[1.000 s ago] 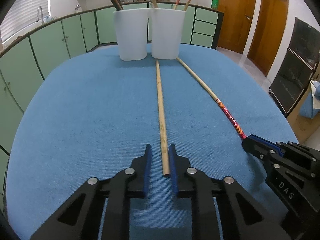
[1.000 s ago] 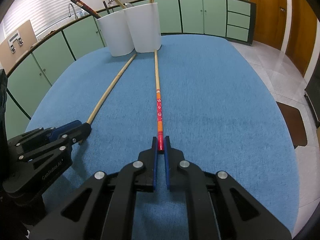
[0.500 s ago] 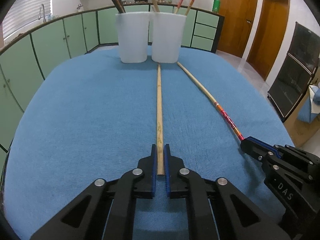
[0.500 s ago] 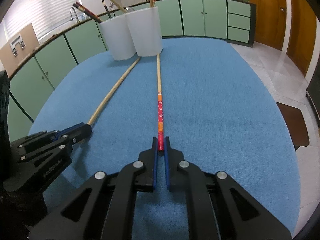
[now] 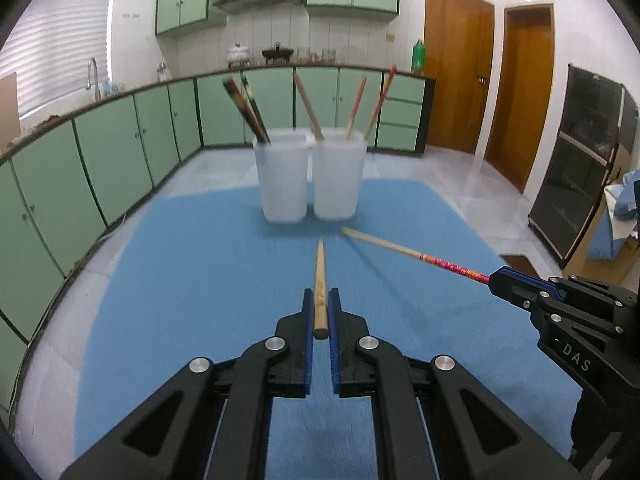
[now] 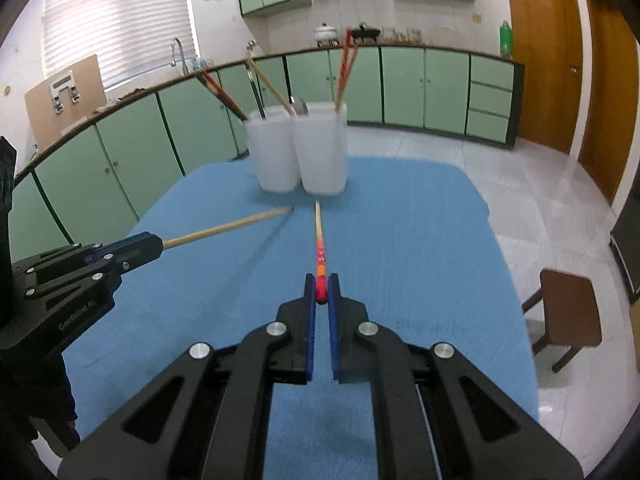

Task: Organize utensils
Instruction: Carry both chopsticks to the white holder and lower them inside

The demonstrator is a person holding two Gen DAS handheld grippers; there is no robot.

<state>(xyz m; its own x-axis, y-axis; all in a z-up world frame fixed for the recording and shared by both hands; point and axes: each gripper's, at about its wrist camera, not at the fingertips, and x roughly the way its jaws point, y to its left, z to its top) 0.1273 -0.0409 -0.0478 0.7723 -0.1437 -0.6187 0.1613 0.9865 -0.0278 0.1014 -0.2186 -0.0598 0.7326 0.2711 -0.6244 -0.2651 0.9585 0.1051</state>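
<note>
My left gripper (image 5: 320, 294) is shut on the butt end of a plain wooden chopstick (image 5: 319, 276) and holds it raised above the blue table (image 5: 180, 280), tip toward two white cups (image 5: 282, 176). My right gripper (image 6: 321, 280) is shut on the red end of a red-patterned chopstick (image 6: 320, 248), also raised, tip toward the cups (image 6: 322, 152). Each gripper shows in the other's view: the right gripper (image 5: 496, 280), the left gripper (image 6: 154, 242). The cups hold several chopsticks.
Green cabinets (image 5: 120, 152) run behind and left of the table. A brown stool (image 6: 568, 312) stands on the floor to the right. Wooden doors (image 5: 456, 80) and a dark cabinet (image 5: 580, 160) are at the right.
My left gripper closed on the plain chopstick. Both grippers then lifted their chopsticks off the table, and the views now look from higher up.
</note>
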